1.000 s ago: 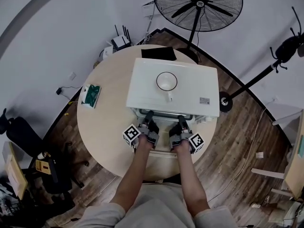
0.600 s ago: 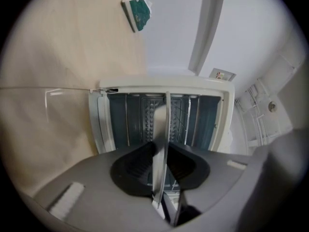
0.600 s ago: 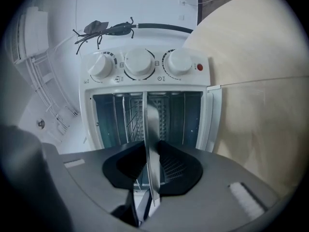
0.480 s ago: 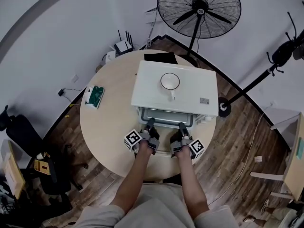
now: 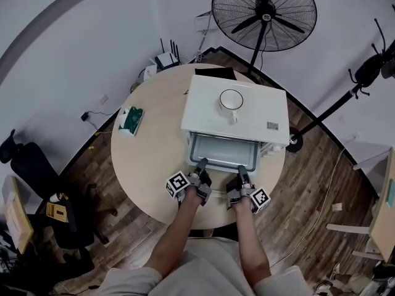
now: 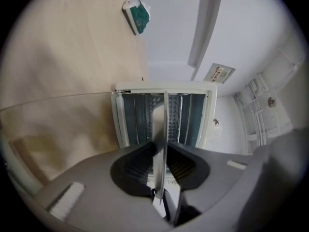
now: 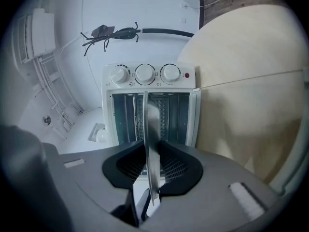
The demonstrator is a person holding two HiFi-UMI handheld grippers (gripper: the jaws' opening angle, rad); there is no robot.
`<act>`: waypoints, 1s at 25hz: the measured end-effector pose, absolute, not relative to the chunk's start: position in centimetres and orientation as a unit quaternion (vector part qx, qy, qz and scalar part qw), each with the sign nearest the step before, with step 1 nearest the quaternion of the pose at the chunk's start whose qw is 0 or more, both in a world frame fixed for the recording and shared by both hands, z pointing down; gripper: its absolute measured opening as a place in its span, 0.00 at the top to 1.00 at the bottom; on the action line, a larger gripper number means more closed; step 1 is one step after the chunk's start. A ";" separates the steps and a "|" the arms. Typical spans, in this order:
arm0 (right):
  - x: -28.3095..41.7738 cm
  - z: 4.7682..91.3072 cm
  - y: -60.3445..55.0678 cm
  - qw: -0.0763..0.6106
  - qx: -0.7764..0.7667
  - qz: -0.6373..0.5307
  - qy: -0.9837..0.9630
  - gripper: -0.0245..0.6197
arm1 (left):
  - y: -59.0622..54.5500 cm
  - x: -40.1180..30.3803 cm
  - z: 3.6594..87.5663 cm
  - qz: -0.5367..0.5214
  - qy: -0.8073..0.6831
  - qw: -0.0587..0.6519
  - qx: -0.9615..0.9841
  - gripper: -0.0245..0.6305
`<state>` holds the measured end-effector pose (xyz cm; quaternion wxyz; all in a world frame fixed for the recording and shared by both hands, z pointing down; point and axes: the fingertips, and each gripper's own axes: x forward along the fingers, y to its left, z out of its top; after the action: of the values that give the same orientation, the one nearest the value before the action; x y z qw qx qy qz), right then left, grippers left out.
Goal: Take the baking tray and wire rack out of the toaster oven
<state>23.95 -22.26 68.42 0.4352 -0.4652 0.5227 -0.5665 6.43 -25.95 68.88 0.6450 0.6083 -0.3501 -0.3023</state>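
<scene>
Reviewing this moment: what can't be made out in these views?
Wire rack: head view, the toaster oven's top hides the cavity; both gripper views, the edge-on baking tray blocks its middle.
Knobs: right gripper view, settings too small to read.
Label on the oven's top: head view, print too small.

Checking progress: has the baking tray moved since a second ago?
Yes. The baking tray has slid farther out of the toaster oven, toward the person.
</scene>
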 end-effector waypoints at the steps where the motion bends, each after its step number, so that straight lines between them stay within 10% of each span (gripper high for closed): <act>1: 23.8 68.4 -21.8 0.436 -0.465 -0.566 0.522 0.84 | -25.5 6.3 68.9 -0.301 -0.349 0.646 0.609 0.75; 25: 20.0 70.5 -10.8 0.441 -0.480 -0.561 0.510 0.84 | -15.2 2.8 70.9 -0.268 -0.325 0.664 0.618 0.75</act>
<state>20.02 -10.83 70.45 0.4412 -0.4803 0.5104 -0.5605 2.80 -15.25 70.86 0.6639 0.6178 -0.3251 -0.2680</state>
